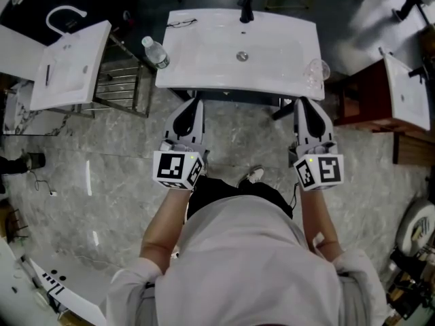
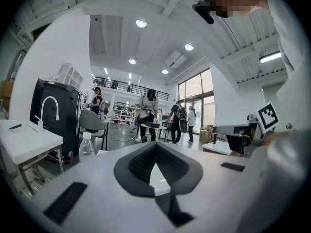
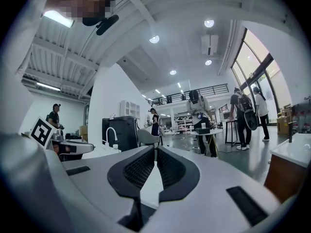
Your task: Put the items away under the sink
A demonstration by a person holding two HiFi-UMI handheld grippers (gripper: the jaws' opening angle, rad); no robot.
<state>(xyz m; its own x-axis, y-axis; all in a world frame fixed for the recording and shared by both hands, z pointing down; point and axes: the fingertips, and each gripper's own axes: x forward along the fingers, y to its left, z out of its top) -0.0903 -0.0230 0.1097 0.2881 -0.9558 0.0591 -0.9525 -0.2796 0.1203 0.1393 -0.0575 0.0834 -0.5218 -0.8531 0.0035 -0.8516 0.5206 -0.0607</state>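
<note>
Grey-shirted person stands facing a white rectangular washbasin [image 1: 204,66]. Left gripper [image 1: 193,103] has its jaws together with nothing between them. Right gripper [image 1: 303,102] is the same, closed and empty. Both point at the basin's front edge. Clear plastic water bottle [image 1: 155,51] is at the basin's left edge, a clear glass tumbler [image 1: 317,69] on its right front corner, and a thin dark glasses-like item [image 1: 181,23] at back left. Space under the basin is hidden, contents unknown. Judgement: these top-side items are left to stow; neither gripper holds one.
</note>
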